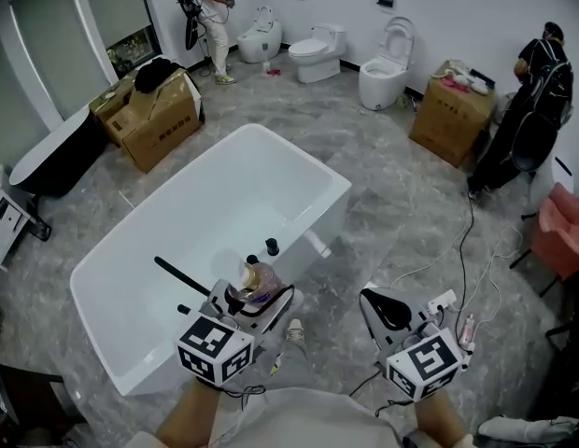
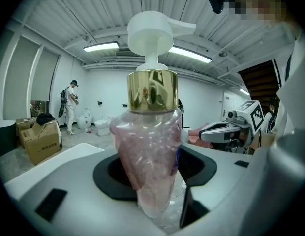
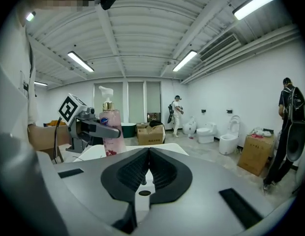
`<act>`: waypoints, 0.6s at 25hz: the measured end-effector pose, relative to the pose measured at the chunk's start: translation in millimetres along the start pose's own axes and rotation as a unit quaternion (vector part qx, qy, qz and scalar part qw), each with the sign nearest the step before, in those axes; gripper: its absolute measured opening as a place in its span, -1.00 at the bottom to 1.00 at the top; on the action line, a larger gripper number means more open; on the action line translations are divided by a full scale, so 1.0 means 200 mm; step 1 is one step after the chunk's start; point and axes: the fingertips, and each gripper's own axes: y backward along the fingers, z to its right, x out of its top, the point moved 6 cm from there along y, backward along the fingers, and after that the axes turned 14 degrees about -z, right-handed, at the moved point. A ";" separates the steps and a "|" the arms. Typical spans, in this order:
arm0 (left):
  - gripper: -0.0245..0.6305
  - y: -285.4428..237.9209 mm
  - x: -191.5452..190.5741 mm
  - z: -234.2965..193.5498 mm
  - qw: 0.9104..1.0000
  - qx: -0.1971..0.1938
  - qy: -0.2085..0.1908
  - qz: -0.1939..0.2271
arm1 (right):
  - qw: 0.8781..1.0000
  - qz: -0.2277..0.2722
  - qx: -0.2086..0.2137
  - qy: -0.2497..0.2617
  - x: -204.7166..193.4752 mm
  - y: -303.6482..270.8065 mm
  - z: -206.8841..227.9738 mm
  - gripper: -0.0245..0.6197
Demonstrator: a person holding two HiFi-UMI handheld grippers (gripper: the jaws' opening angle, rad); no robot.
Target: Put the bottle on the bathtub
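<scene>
Mid-carry: gripping bottle (image 2: 150, 146) upright in left gripper (image 1: 255, 295) at 6 o'clock, seemingly just over bathtub (image 1: 308, 157) near rim, with right gripper (image 1: 385, 308) pinched shut and empty at 5 o'clock; next, lower base flat onto rim ledge, then open jaws.

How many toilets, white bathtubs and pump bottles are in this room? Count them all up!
Toilets: 3
White bathtub: 1
Pump bottle: 1
Total: 5
</scene>
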 end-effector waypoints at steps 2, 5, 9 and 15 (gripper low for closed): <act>-0.16 -0.09 0.05 -0.12 1.000 -0.007 -0.014 -0.003 | 1.000 -0.011 0.000 -0.004 0.06 -0.11 0.07 -0.84; -0.16 -0.25 0.12 -0.32 0.999 -0.012 -0.036 -0.010 | 1.000 -0.024 -0.002 -0.014 0.15 -0.29 0.20 -0.84; -0.16 -0.49 0.18 -0.56 0.997 -0.022 -0.068 -0.022 | 0.999 -0.039 -0.002 -0.030 0.24 -0.56 0.35 -0.84; -0.16 -0.81 0.21 -0.82 0.992 -0.048 -0.114 -0.029 | 0.997 -0.066 -0.019 -0.042 0.30 -0.91 0.57 -0.84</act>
